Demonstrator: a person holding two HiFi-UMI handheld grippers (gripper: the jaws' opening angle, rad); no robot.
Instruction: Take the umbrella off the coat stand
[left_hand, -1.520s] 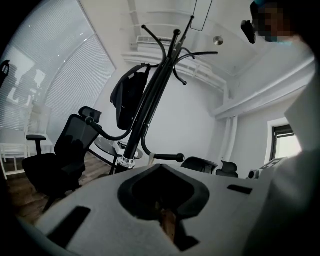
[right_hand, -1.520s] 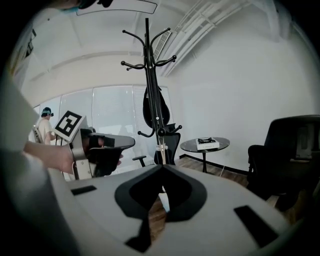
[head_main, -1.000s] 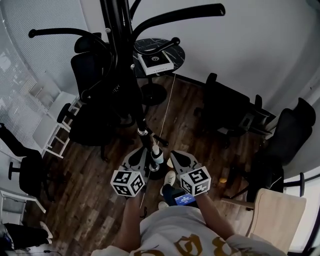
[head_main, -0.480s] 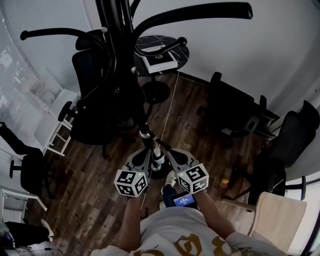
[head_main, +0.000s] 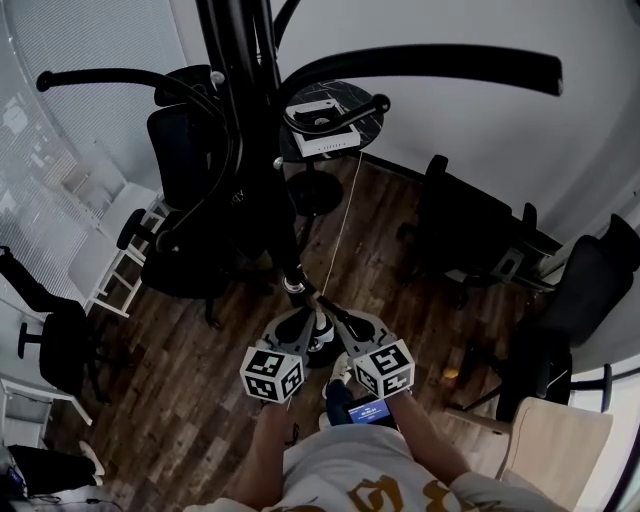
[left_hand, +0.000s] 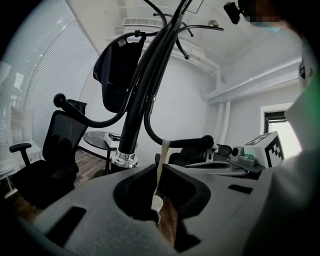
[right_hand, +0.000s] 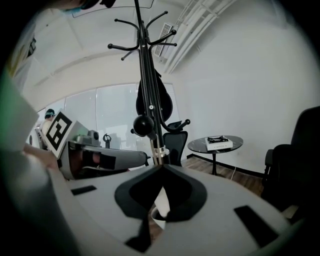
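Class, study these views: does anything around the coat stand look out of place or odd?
A thin pale cord runs from a hook of the coat stand down into the left gripper; odd because that gripper pinches it, not the umbrella beside it.

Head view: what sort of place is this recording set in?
Most likely an office or small meeting room: several black swivel office chairs, a small round side table, and a tall black coat stand on a wood-look floor.
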